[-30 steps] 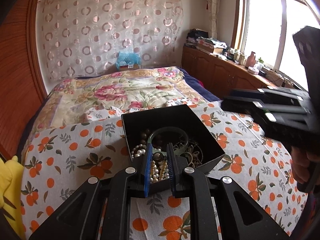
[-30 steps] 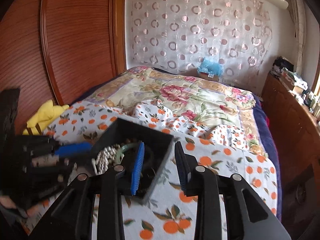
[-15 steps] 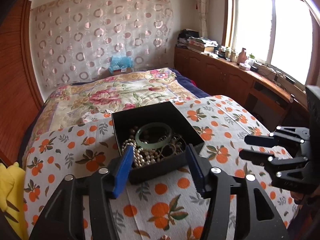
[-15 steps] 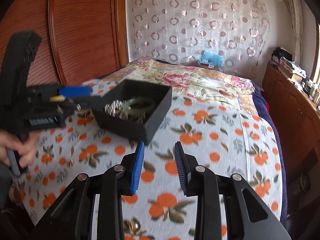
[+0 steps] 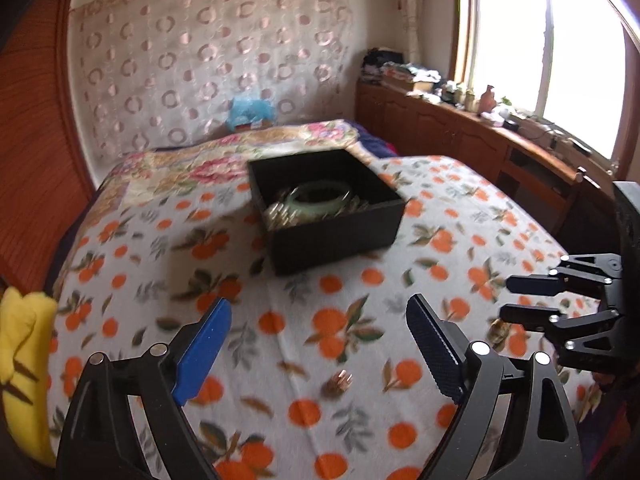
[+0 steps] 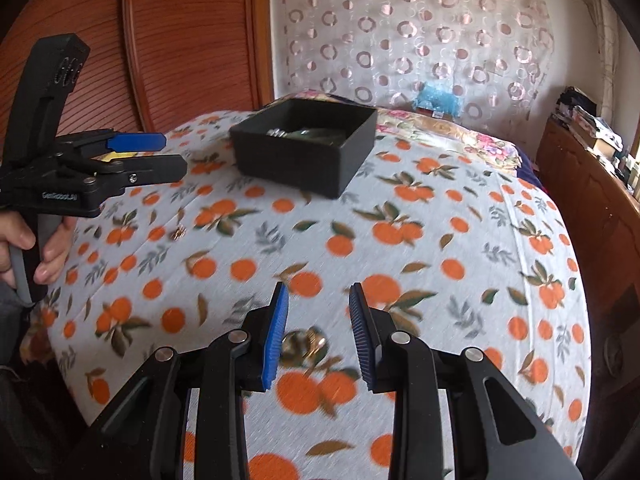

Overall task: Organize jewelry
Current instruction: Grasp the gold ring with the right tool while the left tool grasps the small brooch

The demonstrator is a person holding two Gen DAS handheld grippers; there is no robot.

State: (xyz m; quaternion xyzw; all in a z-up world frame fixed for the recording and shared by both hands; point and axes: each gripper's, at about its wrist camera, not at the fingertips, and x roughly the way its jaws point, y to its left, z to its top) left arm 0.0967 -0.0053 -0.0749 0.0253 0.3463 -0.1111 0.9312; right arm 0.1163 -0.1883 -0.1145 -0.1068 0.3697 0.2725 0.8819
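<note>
A black open box (image 5: 328, 208) holds a green bangle (image 5: 320, 198), pearls and chains; it also shows in the right wrist view (image 6: 308, 148). It rests on an orange-print cloth (image 5: 360, 320). My left gripper (image 5: 320, 344) is wide open and empty, held back from the box; a small gold piece (image 5: 338, 382) lies on the cloth between its fingers. My right gripper (image 6: 318, 332) is open and empty over a gold piece (image 6: 306, 346) on the cloth. Each gripper appears in the other's view: the right one (image 5: 532, 296), the left one (image 6: 160, 156).
A floral quilt (image 5: 224, 160) covers the bed behind the box. A wooden panel (image 6: 180, 40) stands at the left, a wooden cabinet (image 5: 480, 140) under the window at the right. A yellow cloth (image 5: 20, 360) lies at the left edge. Another small gold piece (image 6: 178, 233) lies on the cloth.
Both grippers have pulled back from the box. The left gripper has let go of the box wall and opened wide. The right gripper now hangs over a gold piece.
</note>
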